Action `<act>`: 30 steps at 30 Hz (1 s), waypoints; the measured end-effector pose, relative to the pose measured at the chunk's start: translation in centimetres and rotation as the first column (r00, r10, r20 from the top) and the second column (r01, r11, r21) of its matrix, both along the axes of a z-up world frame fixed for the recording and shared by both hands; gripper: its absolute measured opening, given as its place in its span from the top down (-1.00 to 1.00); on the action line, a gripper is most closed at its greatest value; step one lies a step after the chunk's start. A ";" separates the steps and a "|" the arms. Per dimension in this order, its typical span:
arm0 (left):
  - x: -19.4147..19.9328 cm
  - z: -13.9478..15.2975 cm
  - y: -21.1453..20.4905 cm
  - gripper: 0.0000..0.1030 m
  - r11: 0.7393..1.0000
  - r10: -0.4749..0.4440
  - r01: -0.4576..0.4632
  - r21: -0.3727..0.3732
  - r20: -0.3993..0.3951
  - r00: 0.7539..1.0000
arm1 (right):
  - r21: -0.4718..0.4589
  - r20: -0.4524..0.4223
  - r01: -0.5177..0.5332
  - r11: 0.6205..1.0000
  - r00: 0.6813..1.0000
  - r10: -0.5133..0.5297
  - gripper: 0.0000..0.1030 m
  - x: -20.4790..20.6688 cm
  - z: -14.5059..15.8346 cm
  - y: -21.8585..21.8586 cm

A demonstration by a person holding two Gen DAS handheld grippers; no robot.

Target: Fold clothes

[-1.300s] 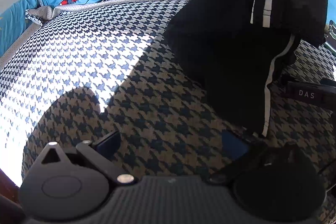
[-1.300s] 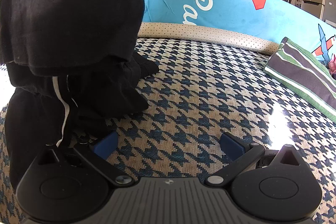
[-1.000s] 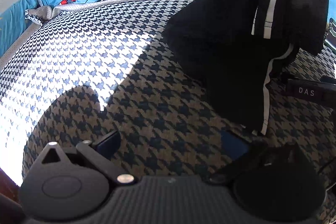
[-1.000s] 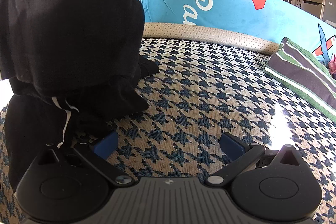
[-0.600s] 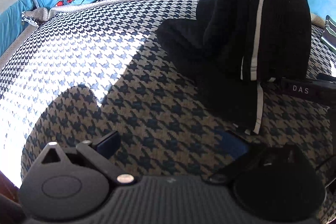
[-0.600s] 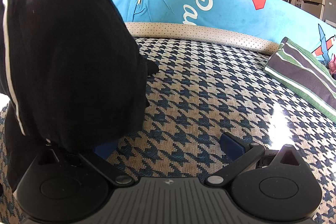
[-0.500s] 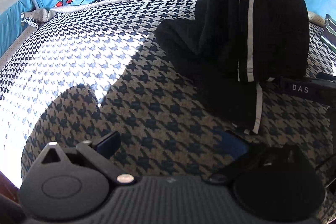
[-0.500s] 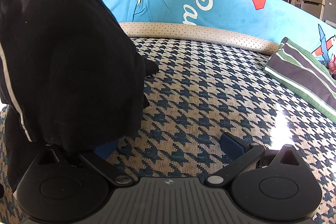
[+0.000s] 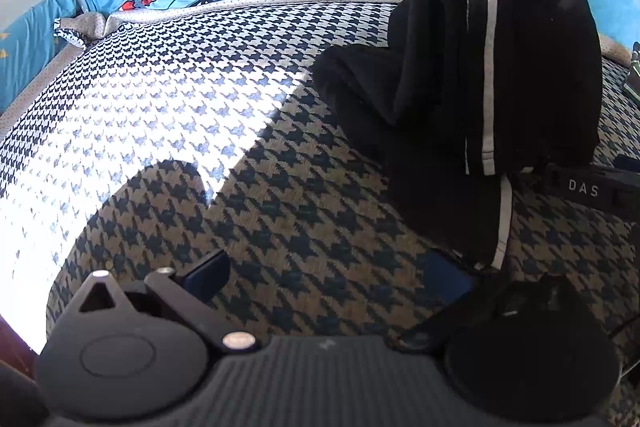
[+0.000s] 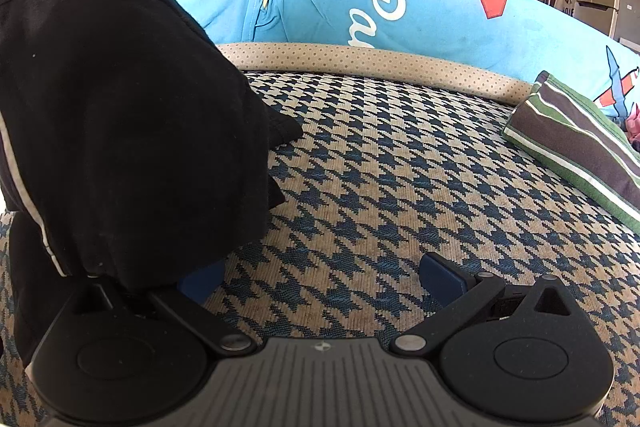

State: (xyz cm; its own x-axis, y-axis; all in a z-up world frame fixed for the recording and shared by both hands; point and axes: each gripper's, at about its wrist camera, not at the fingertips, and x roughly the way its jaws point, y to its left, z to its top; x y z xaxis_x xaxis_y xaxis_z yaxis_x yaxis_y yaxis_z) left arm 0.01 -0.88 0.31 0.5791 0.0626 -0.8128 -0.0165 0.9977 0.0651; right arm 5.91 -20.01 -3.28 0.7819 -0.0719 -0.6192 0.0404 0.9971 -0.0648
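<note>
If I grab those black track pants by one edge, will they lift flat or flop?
The black track pants will likely flop: they already hang in soft vertical folds. Their lower part bunches on the houndstooth cover, so the fabric probably drags and slumps. They look light.

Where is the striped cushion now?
In the right wrist view the striped cushion lies at the far right on the houndstooth cover, beside the blue bolster.

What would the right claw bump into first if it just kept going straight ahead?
Probably nothing soon: the open right claw points along the bare houndstooth cover toward the blue cushion. The black garment hangs just off its left side, though depth is unclear.
</note>
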 end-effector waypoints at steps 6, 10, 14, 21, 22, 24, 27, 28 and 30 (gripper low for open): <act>-0.1 -0.4 -0.7 -1.00 1.000 0.010 -0.010 0.021 -0.009 1.000 | 0.000 0.000 0.000 1.000 1.000 0.000 -1.00 0.0 0.0 0.0; -0.3 -0.6 -1.1 -1.00 1.000 0.002 -0.002 0.018 -0.005 1.000 | 0.000 0.000 0.000 1.000 1.000 0.000 -1.00 0.0 0.0 0.0; -0.5 -0.5 -1.2 -1.00 1.000 0.002 -0.002 0.021 -0.009 1.000 | 0.000 0.002 0.000 1.000 1.000 0.000 -1.00 -0.1 0.0 0.1; -0.6 -0.3 -1.3 -1.00 1.000 0.019 -0.019 0.000 -0.043 0.999 | 0.000 0.002 0.000 1.000 1.000 0.000 -1.00 -0.1 -0.1 0.1; -0.6 -0.2 -1.4 -1.00 1.000 0.017 -0.017 0.002 -0.047 0.999 | -0.001 0.002 0.000 1.000 1.000 0.000 -1.00 -0.1 -0.1 0.1; -0.7 0.0 -1.6 -1.00 1.000 0.016 -0.015 0.009 -0.051 0.999 | -0.004 0.001 0.000 1.000 1.000 0.000 -1.00 -0.1 0.0 0.2; -0.9 0.4 -1.7 -1.00 1.000 0.018 -0.017 0.023 -0.053 0.998 | -0.010 -0.012 -0.008 1.000 1.000 0.008 -1.00 -0.2 0.1 0.2; -0.9 0.5 -1.6 -1.00 1.000 0.020 -0.019 0.025 -0.055 0.998 | -0.011 -0.014 -0.012 1.000 1.000 0.012 -1.00 -0.3 0.1 0.1; -1.2 0.7 -1.7 -1.00 0.999 0.023 -0.021 0.027 -0.058 0.998 | -0.021 -0.030 -0.019 1.000 0.999 0.019 -1.00 -0.5 0.2 0.0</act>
State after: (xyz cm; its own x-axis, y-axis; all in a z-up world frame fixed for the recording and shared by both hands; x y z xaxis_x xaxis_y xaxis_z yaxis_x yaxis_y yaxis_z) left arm -1.17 -2.61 1.02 0.5289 0.0966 -0.8432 -0.0337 0.9951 0.0929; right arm 5.40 -19.99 -3.05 0.7644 -0.0704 -0.6408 0.0191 0.9961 -0.0866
